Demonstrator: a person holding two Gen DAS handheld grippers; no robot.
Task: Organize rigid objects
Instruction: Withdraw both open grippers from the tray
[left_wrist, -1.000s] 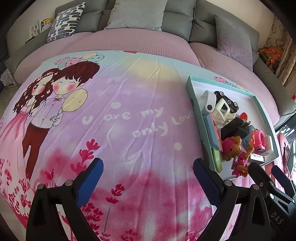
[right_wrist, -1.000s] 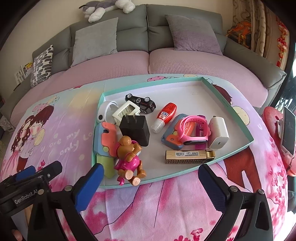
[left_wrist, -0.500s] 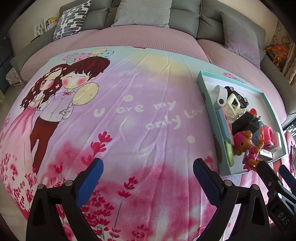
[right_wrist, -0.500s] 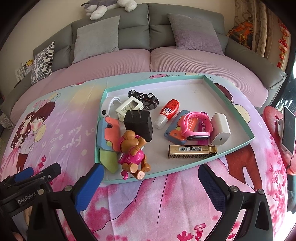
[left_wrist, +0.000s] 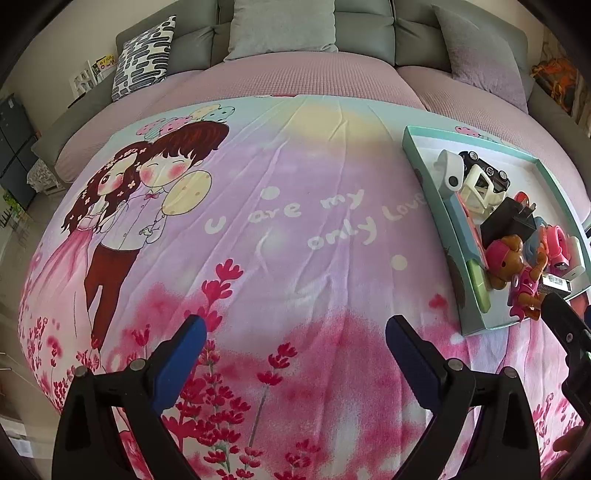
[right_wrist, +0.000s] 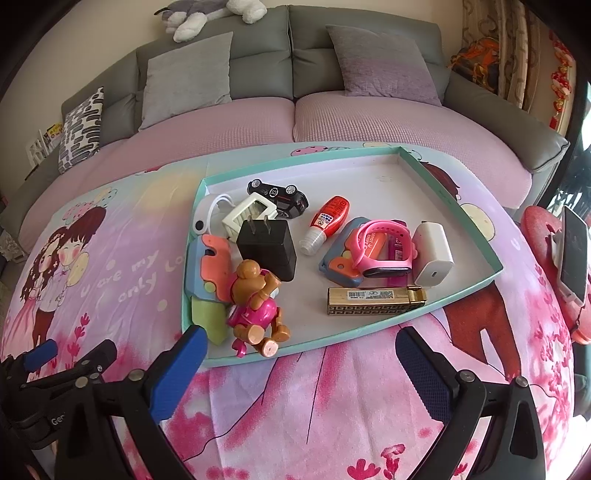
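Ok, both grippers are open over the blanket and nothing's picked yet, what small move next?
Probably ease the right gripper forward toward the toy bear. It lies at the tray's near edge, closest to the open fingers, partly over the near rim. The left gripper faces bare blanket, so it can wait.

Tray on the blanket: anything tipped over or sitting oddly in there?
Yes. The black toy car at the tray's far left lies wheels-up. The brown-and-pink toy dog lies tipped over at the near rim, beside the black charger. Nothing looks spilled or broken.
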